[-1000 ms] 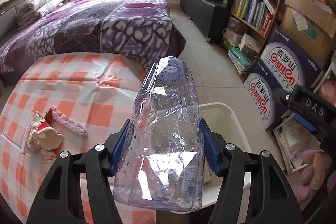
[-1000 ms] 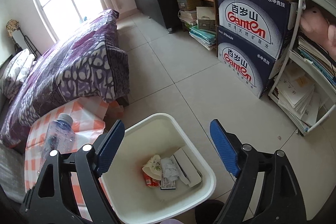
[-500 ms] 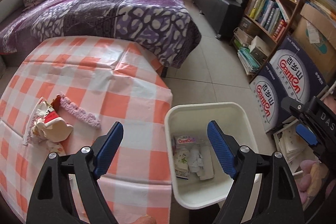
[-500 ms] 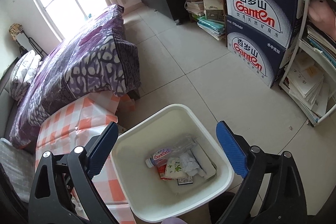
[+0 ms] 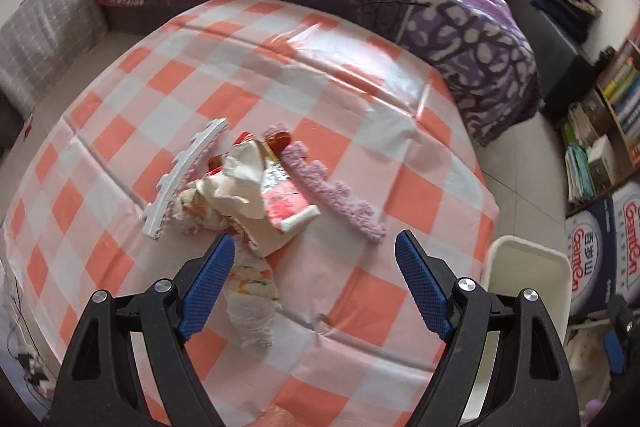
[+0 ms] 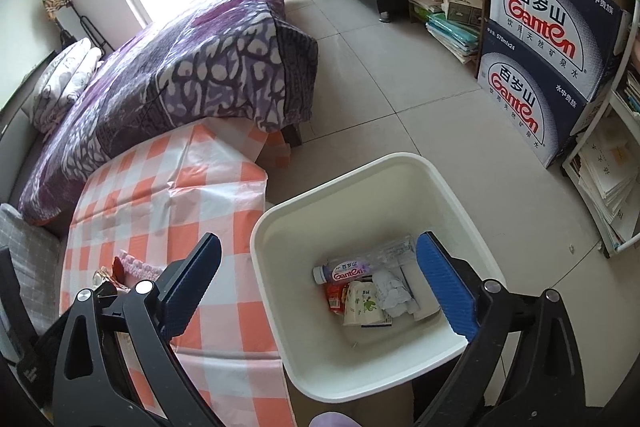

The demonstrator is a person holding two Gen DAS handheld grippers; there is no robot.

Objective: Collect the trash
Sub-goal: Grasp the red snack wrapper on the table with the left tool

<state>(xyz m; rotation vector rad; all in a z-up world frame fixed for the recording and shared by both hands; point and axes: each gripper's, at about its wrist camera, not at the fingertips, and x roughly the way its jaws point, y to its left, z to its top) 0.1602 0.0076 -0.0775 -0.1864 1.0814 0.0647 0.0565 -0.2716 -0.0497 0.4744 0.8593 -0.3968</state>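
L gripper [image 5: 310, 281] now over the checked worktop [image 5: 172, 95], jaws wide apart, holding nothing. 1 s ago it had the crushed clear bottle clamped above the bin; 0.5 s ago jaws already spread, empty, view centred on bin edge. View since swung back onto the trash pile.

Pile, mid-worktop: crumpled cream paper [image 5: 236, 183] on top, red/pink wrapper [image 5: 282, 201] partly under it, white toothed foam strip [image 5: 182, 175] to the left, fuzzy purple strip [image 5: 334, 195] to the right, printed tissue wad [image 5: 252, 301] nearest the cam. L finger pad [image 5: 206, 283] sits just beside/over the tissue wad; contact can't tell. Bin rim [image 5: 524, 255] shows at right, off the worktop edge.

R gripper [image 6: 318, 287] hangs above the white bin [image 6: 460, 187], jaws wide, empty; same as both earlier frames, only slight shift of view. Bin stands on the floor, touching or just beside the worktop corner.

Bottle [image 6: 362, 263] now lies on its side in the bin bottom, cap to the left, purple label up, on top of the other trash: paper cup [image 6: 360, 305], red wrapper [image 6: 335, 297], white crumpled paper [image 6: 394, 293]. 1 s ago bottle not in bin; 0.5 s ago already there, same spot.
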